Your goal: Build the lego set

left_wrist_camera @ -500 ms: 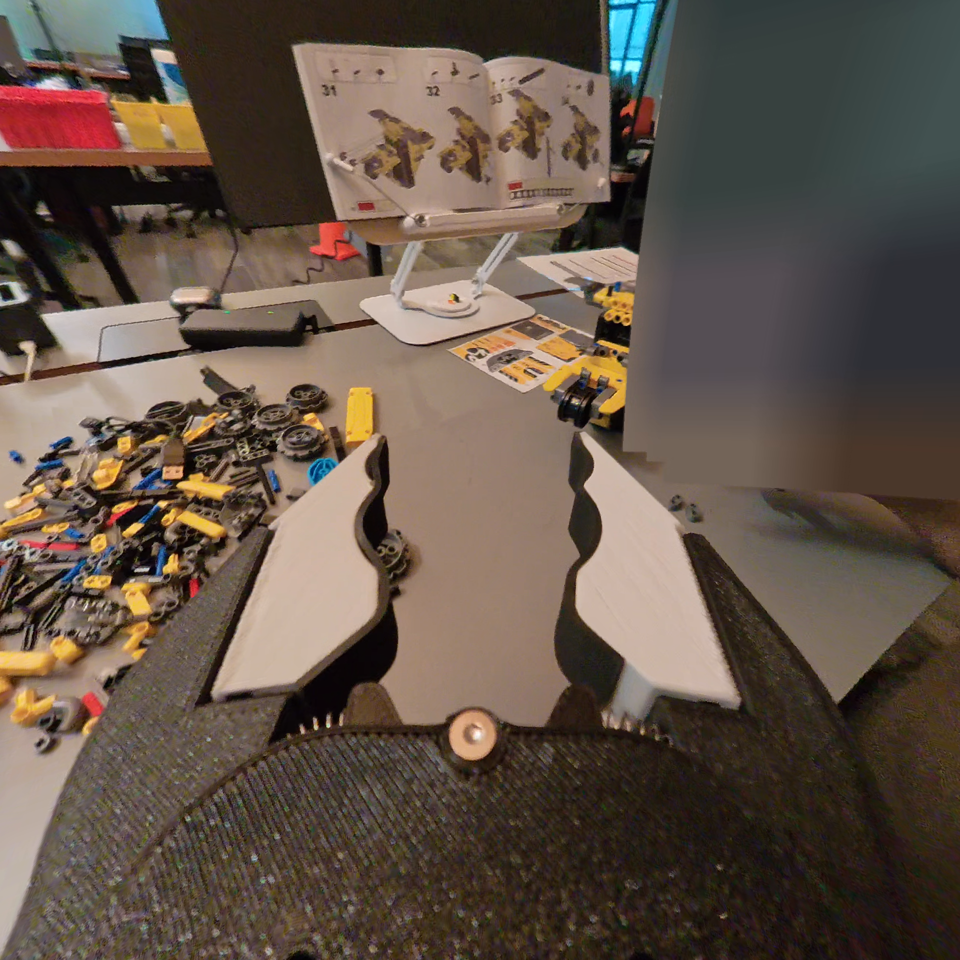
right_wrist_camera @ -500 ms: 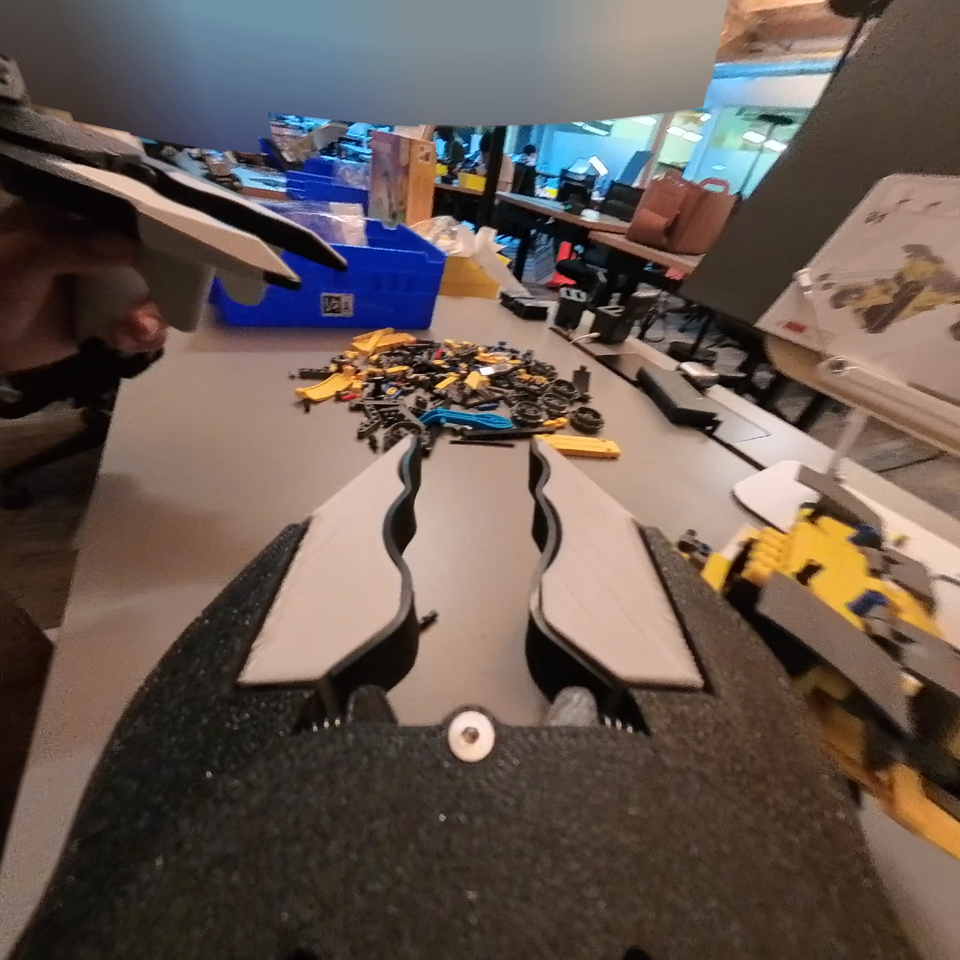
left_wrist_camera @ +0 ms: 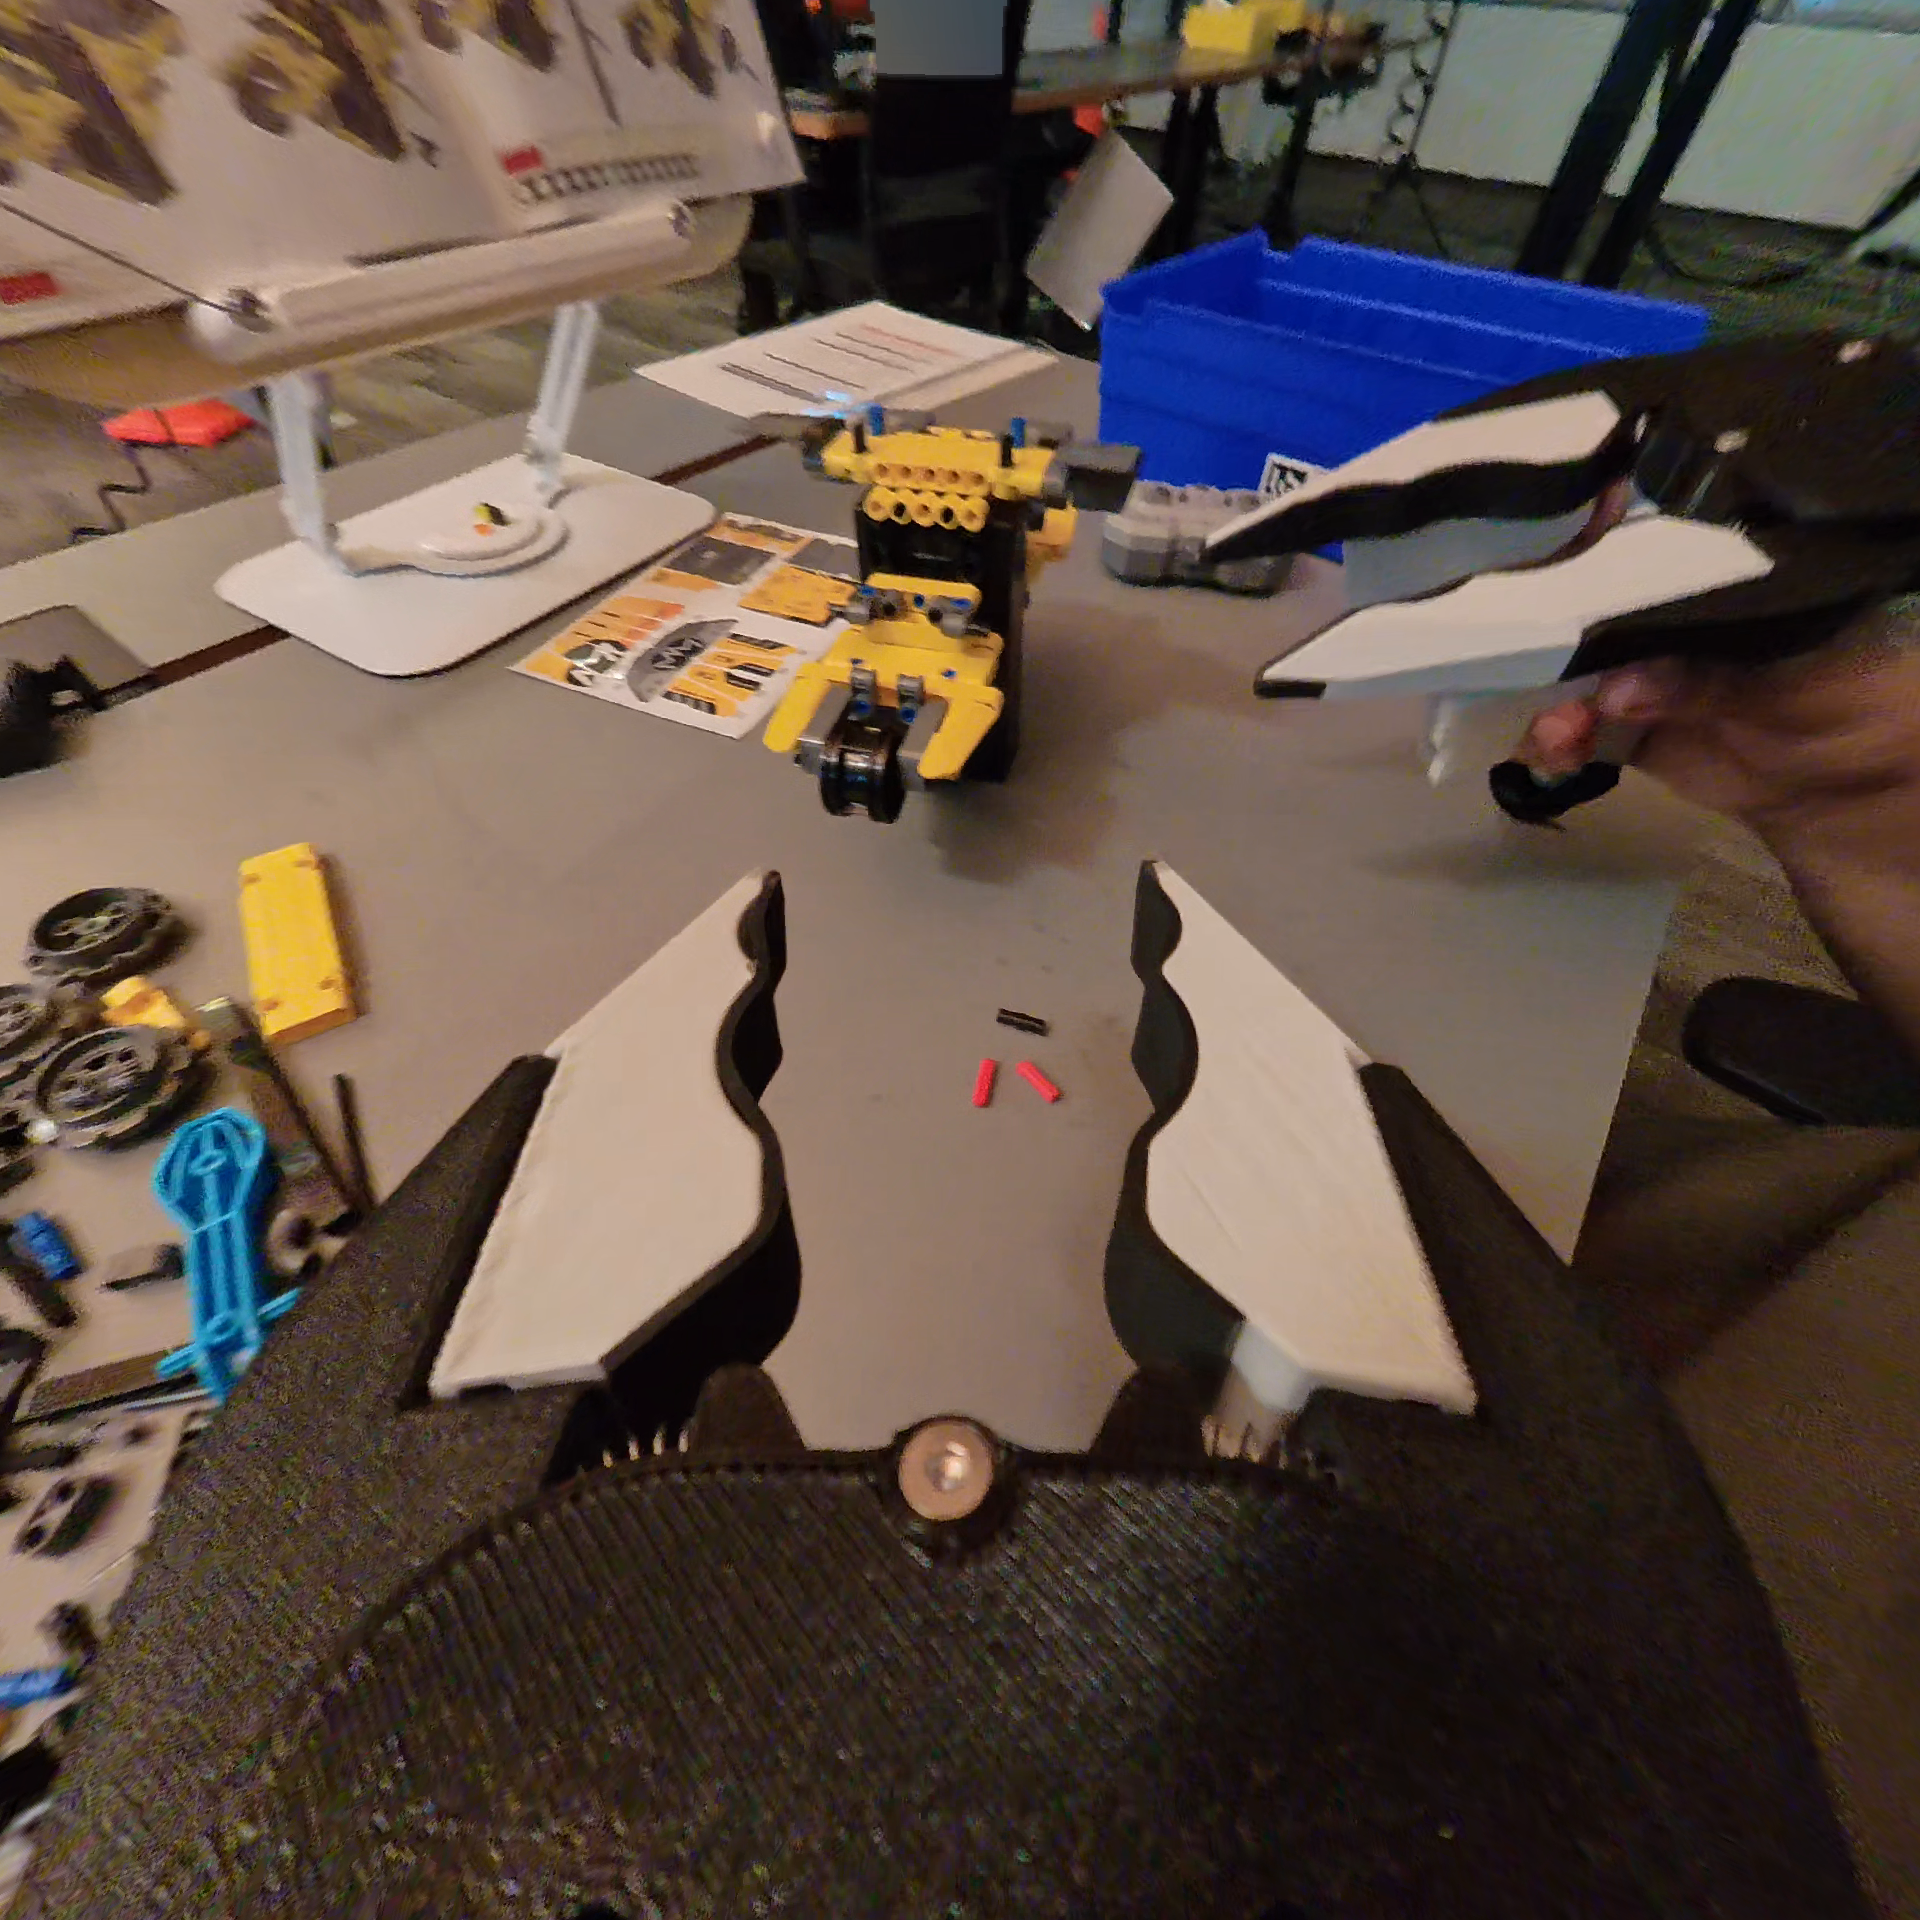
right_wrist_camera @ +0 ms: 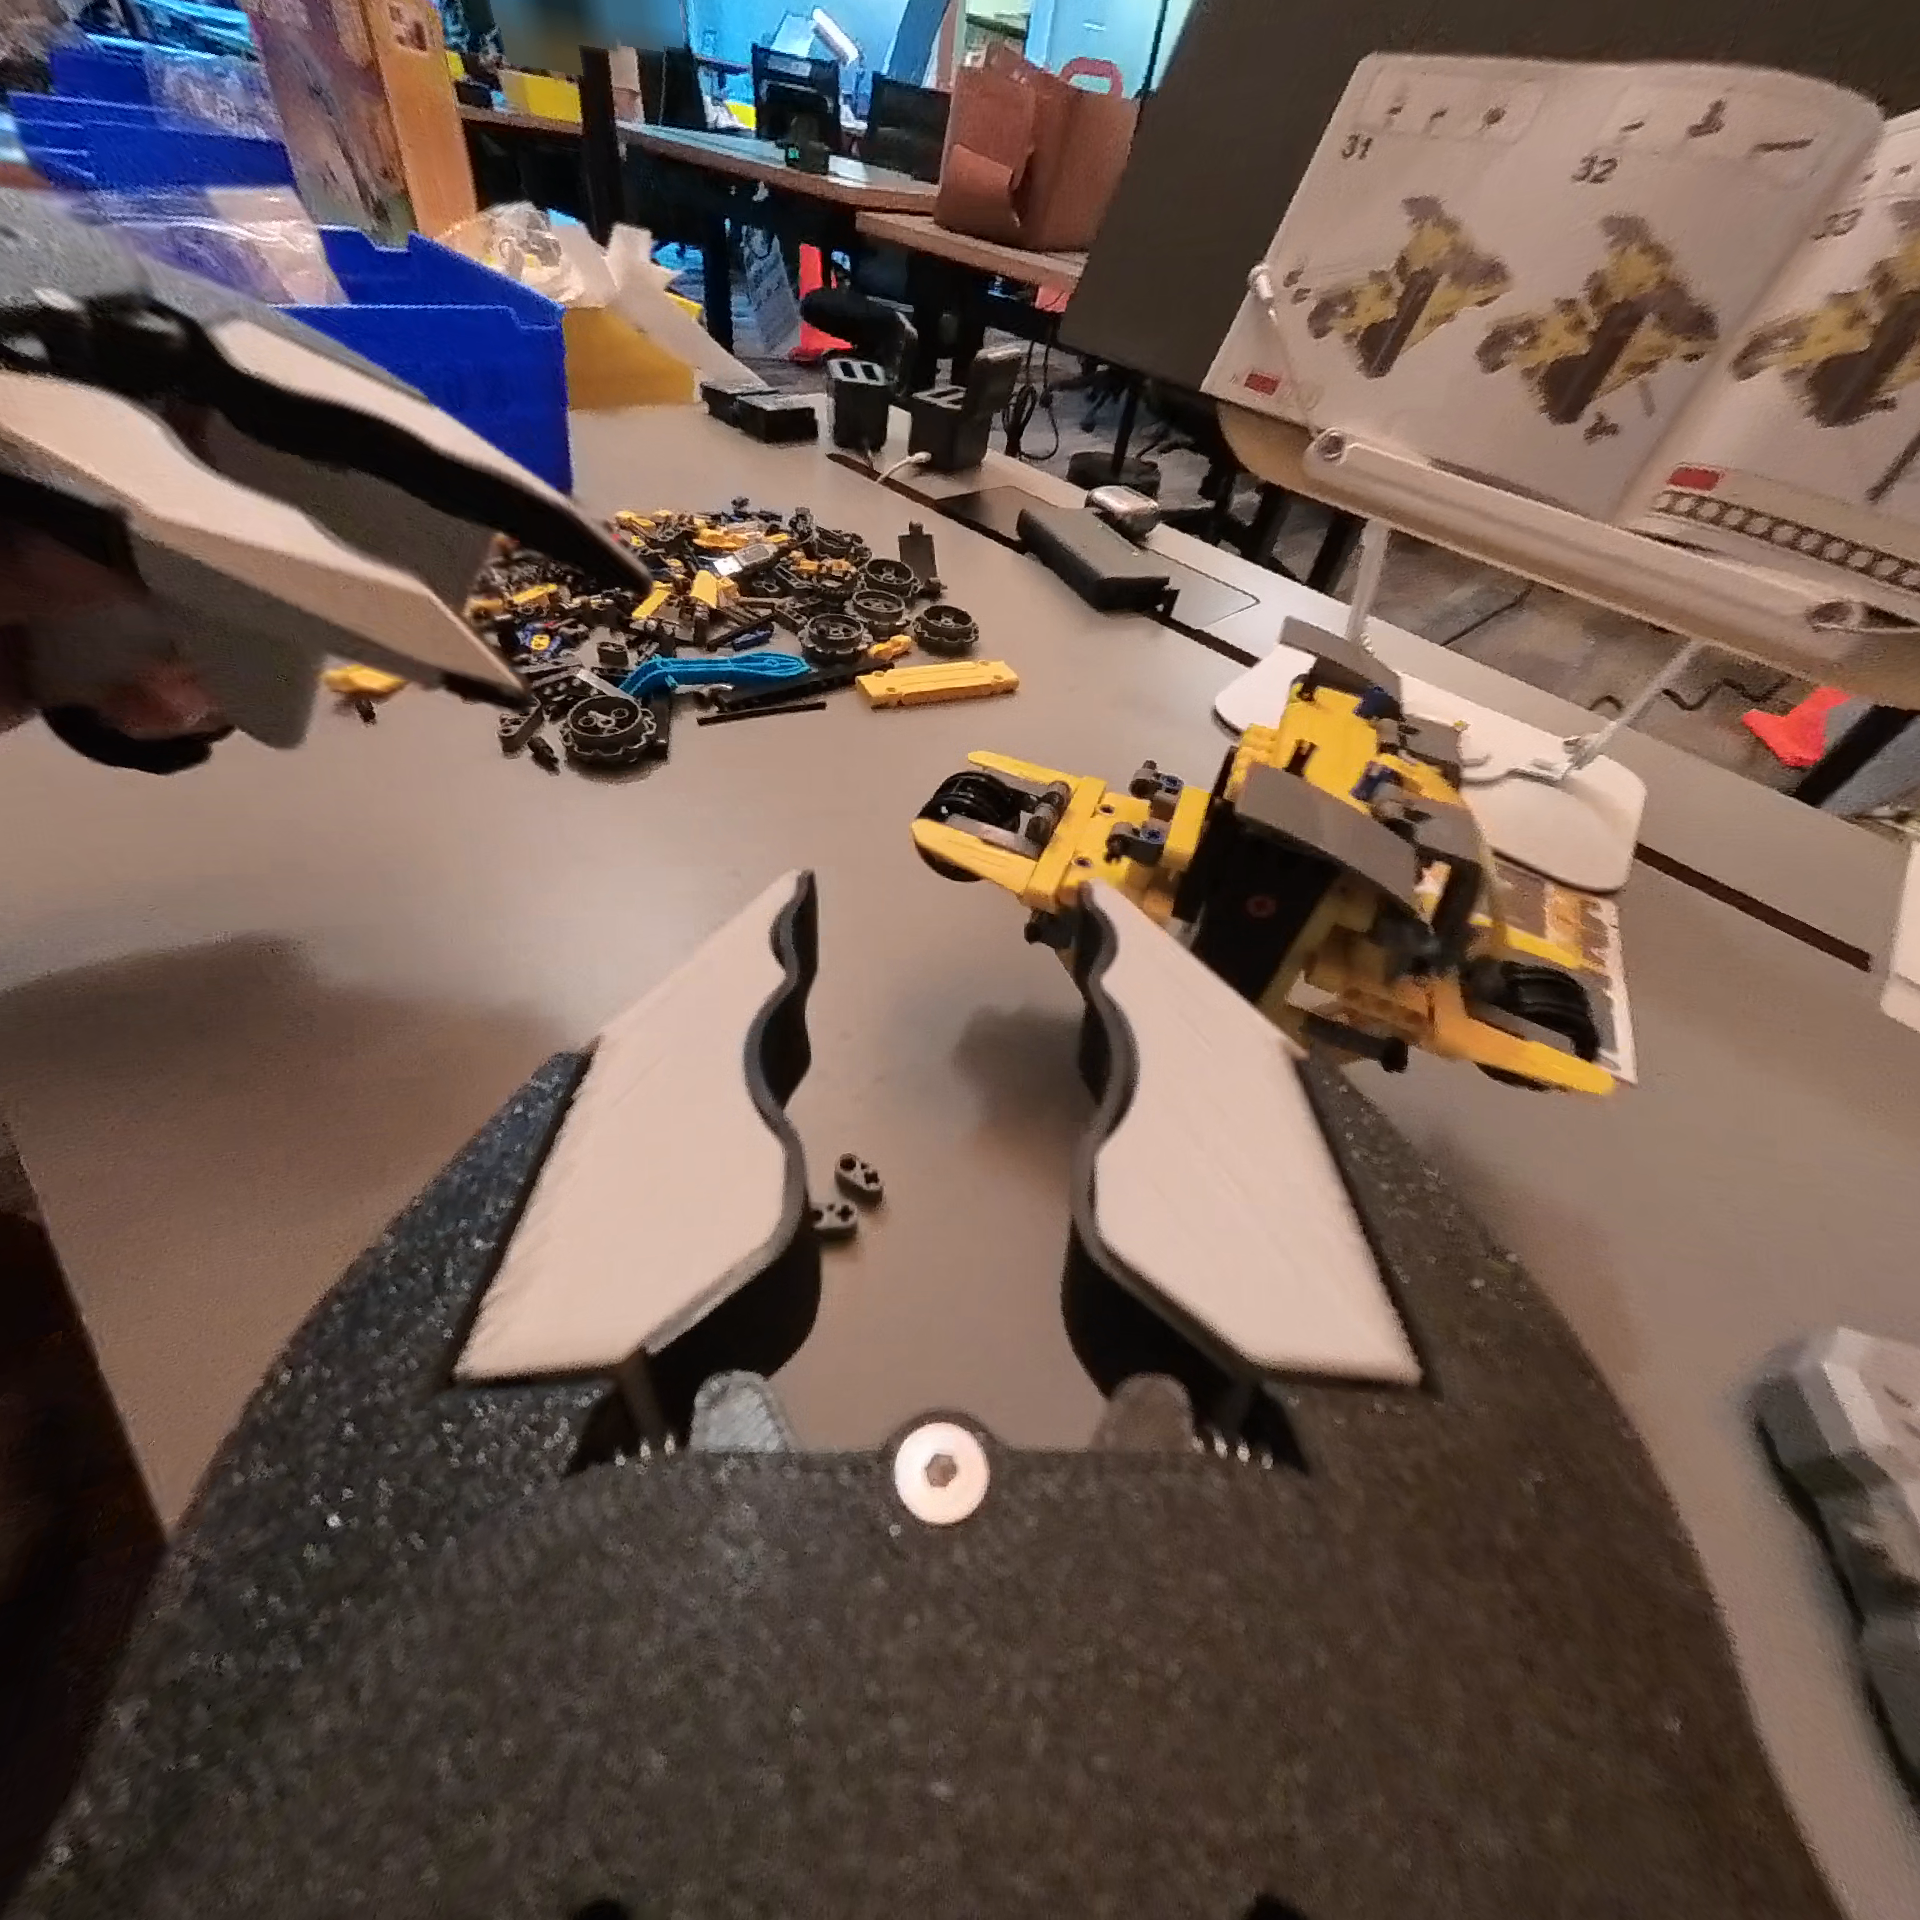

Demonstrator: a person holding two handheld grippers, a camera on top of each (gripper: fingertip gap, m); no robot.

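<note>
A half-built yellow and black brick vehicle (left_wrist_camera: 914,634) stands on the grey table (left_wrist_camera: 520,810), ahead of my left gripper (left_wrist_camera: 956,894). The left gripper is open and empty; two small red pins (left_wrist_camera: 1013,1081) and a black pin (left_wrist_camera: 1021,1021) lie on the table between its fingers. My right gripper (right_wrist_camera: 945,904) is open and empty, its right fingertip close to the vehicle (right_wrist_camera: 1299,883). Two small dark connectors (right_wrist_camera: 847,1195) lie between its fingers. The right gripper shows in the left wrist view (left_wrist_camera: 1236,613), the left gripper in the right wrist view (right_wrist_camera: 561,623).
A pile of loose bricks and wheels (right_wrist_camera: 727,613) lies at the left with a yellow plate (left_wrist_camera: 291,940) and a blue tool (left_wrist_camera: 213,1236). An instruction booklet on a stand (left_wrist_camera: 395,208), a sticker sheet (left_wrist_camera: 686,634), a blue bin (left_wrist_camera: 1371,353) and a grey block (left_wrist_camera: 1184,535) stand behind.
Both grippers have swung toward the vehicle: the left view turned right from the brick pile, the right view turned right and the vehicle is now ahead. Both jaws stand wider.
</note>
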